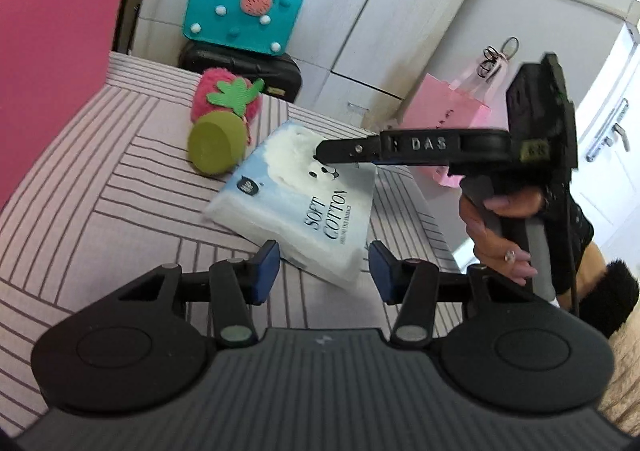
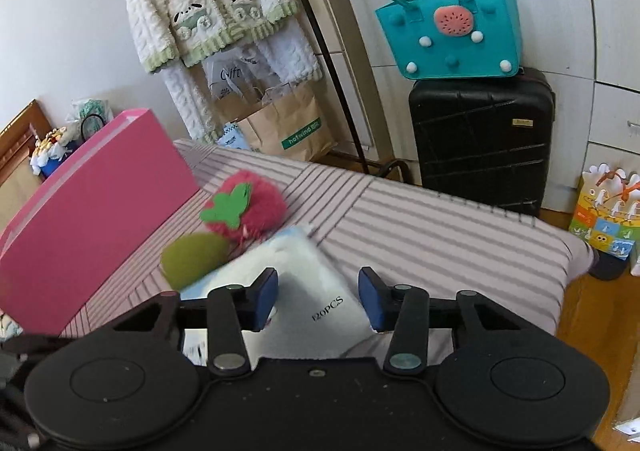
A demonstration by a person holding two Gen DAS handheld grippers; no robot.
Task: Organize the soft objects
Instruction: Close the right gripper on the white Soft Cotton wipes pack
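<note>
1. At far left a pink box [image 2: 92,207] stands on the striped bed [image 2: 440,227], well clear of both grippers.
2. Beside it lies a fuzzy strawberry plush [image 2: 256,207] with a green felt leaf, touching an olive-green round cushion [image 2: 192,259] just in front of it.
3. Next comes the cotton tissue pack [image 1: 296,203], flat on the bed, one corner against the green cushion.
4. The left gripper [image 1: 324,271] hovers at the pack's near corner, its blue-padded jaws apart and gripping nothing.
5. The right gripper [image 2: 318,301] hangs over the same pack, jaws spread wide either side of it, not clamped; from the left wrist view its finger tip reaches over the pack's top.
6. Past the bed a teal felt handbag [image 2: 452,31] sits on a black suitcase [image 2: 480,143].
</note>
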